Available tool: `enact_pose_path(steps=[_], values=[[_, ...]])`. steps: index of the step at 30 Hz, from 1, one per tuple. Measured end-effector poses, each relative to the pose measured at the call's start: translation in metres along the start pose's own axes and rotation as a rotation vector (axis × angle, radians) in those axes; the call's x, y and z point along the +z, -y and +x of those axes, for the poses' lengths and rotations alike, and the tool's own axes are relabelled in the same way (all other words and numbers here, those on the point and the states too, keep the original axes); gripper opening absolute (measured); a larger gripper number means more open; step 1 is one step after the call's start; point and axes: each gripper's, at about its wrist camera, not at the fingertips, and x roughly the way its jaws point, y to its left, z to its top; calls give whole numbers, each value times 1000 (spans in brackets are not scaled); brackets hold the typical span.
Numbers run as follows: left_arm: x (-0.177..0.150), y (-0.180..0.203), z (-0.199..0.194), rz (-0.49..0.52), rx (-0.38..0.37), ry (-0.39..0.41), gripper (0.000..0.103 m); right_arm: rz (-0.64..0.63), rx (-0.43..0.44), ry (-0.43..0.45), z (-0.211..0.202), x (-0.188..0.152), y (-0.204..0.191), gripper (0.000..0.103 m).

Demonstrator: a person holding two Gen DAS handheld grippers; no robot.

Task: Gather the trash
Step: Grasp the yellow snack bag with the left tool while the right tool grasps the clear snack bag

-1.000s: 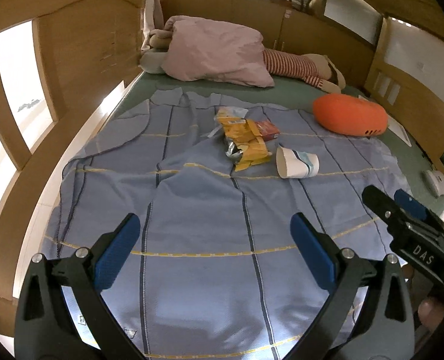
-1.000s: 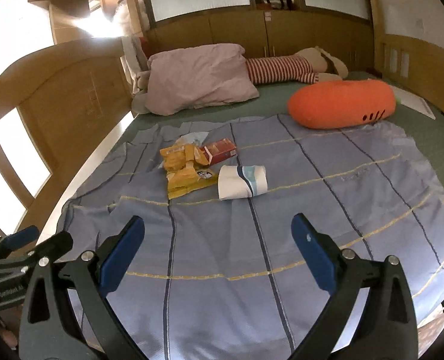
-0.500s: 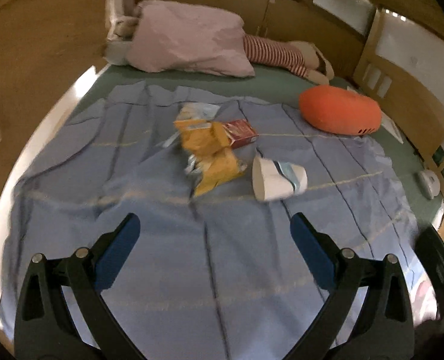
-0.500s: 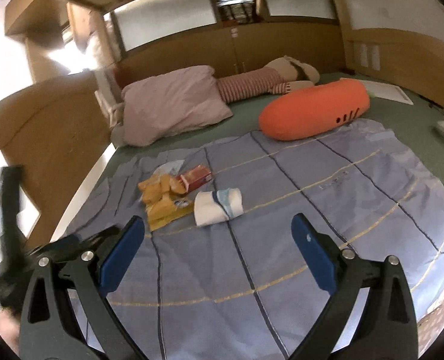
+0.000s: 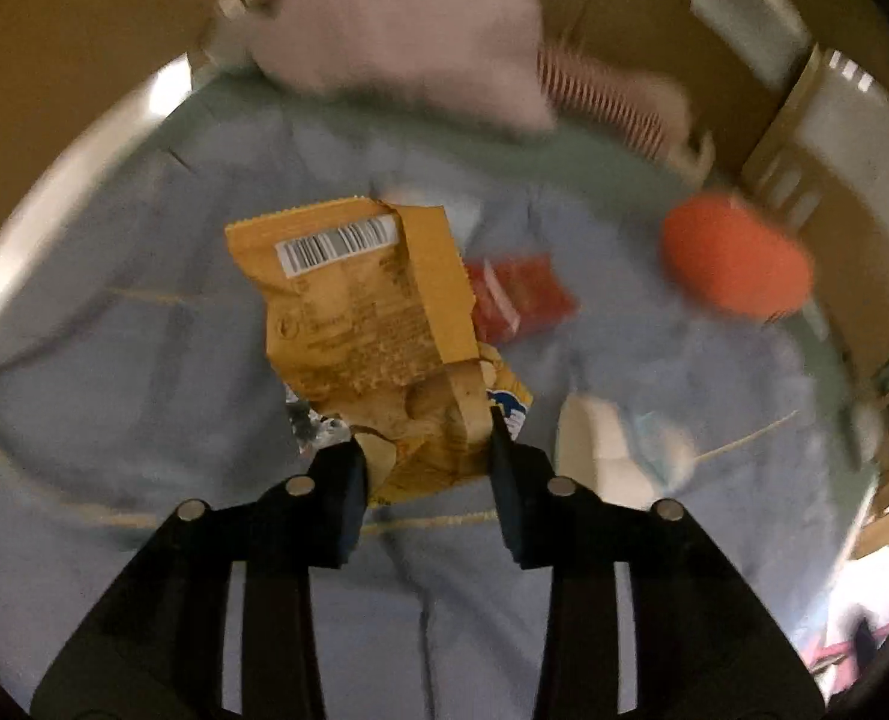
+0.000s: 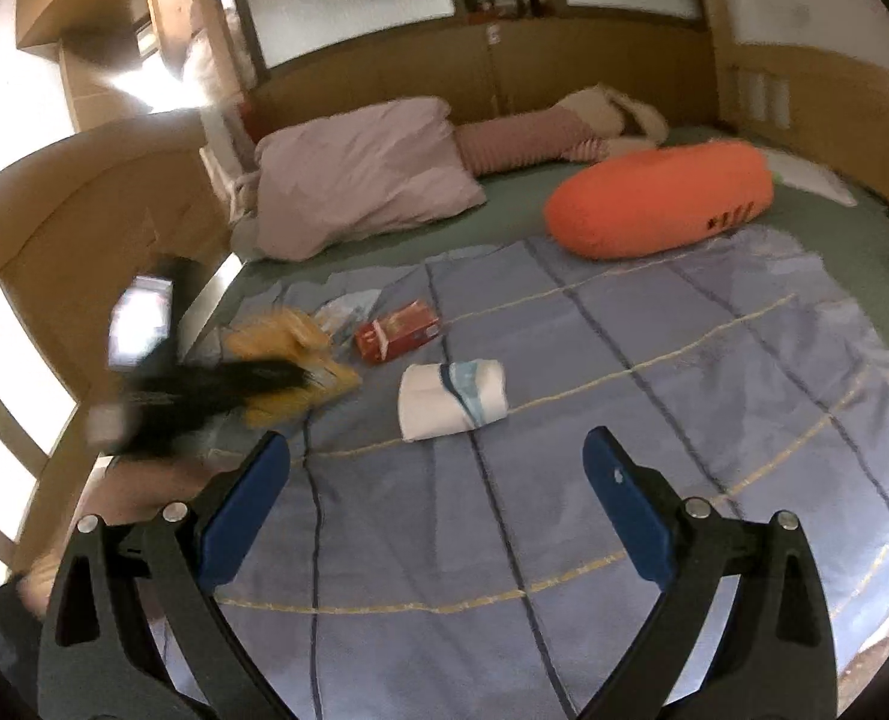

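Observation:
In the left wrist view my left gripper has its jaws narrowed around the lower edge of a yellow snack wrapper with a barcode on it. A red carton lies just behind the wrapper and a tipped white paper cup lies to its right. In the right wrist view my right gripper is open and empty above the blue blanket. The cup, the red carton and the yellow wrappers lie ahead of it. The blurred left gripper is over the wrappers.
An orange bolster, a pink pillow and a striped plush toy lie at the head of the bed. Wooden rails enclose the bed on the left and the back. A clear plastic scrap lies by the carton.
My left gripper has moved forward to the trash pile and its jaws have closed in on the yellow wrapper. My right gripper has stayed open and shifted slightly closer.

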Motion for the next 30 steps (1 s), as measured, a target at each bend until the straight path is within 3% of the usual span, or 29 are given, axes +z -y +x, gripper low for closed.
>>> enact_pose_path(steps=[4, 7, 10, 12, 14, 16, 18, 19, 20, 22, 25, 30], values=[[-15, -39, -122, -36, 58, 216, 36, 17, 93, -83, 46, 35, -23, 96], [-42, -54, -170, -56, 96, 300, 37, -37, 102, -115, 102, 74, -58, 96], [-67, -57, -183, -53, 115, 321, 37, -71, 62, -185, 169, 96, -91, 90], [-72, -57, -184, -53, 108, 319, 37, -94, 55, -255, 210, 100, -110, 84], [-70, -58, -183, -43, 106, 317, 37, -136, 2, -288, 247, 100, -127, 75], [-67, -67, -184, -43, 117, 321, 37, -153, -60, -321, 283, 95, -137, 73], [-64, -77, -185, -63, 108, 313, 38, -130, -90, -377, 313, 89, -138, 59], [-64, -80, -188, -69, 108, 314, 38, -115, -82, -421, 327, 84, -139, 31], [-63, -83, -190, -72, 111, 315, 38, -118, -84, -437, 333, 81, -140, 26], [-63, -87, -192, -66, 115, 315, 38, -116, -69, -400, 324, 80, -142, 18], [-64, -93, -195, -83, 100, 305, 38, -79, 38, -262, 271, 94, -142, 14], [-66, -86, -204, -72, 70, 319, 38, -140, 183, -79, 133, 86, -129, 14]])
